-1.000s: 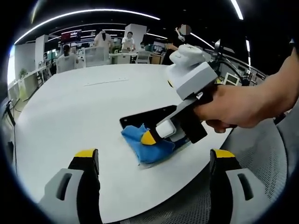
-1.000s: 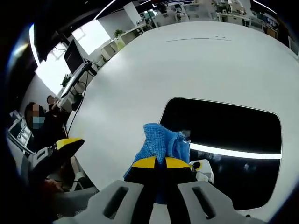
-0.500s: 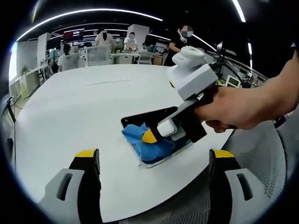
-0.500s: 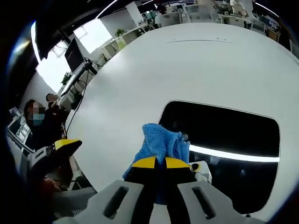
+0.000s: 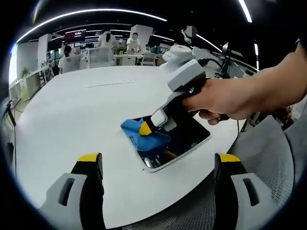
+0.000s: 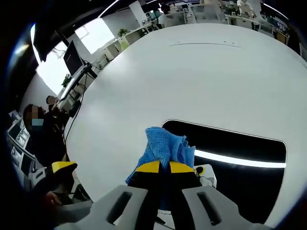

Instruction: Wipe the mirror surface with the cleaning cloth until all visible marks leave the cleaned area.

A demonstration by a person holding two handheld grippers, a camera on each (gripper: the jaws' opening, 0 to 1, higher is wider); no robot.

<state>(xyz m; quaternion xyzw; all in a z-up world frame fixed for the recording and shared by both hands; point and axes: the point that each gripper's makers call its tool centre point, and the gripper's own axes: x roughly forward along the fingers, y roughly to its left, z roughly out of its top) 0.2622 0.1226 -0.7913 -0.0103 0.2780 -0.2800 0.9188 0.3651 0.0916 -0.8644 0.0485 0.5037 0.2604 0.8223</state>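
Mirror (image 5: 180,141) lies flat near the close edge of the round white table (image 5: 72,110), its dark glass throwing back a ceiling light strip in my right gripper view. Going left to right in my left gripper view: my left gripper (image 5: 157,160) hangs over the table's near edge with its yellow-tipped jaws spread wide apart and nothing between them; beyond it the blue cleaning cloth (image 5: 139,134) sits bunched on the mirror's left end, overlapping the rim; then my right gripper (image 5: 145,127), held by a hand (image 5: 225,98), reaches in from the right with its jaws pinched together on the cloth, pressing it to the glass. In my right gripper view, the left gripper's yellow tip (image 6: 61,166) shows at lower left off the table edge, and the right gripper's jaws stand closed on the cloth at bottom centre, with the mirror stretching away to the right. People sit at desks far behind the table.
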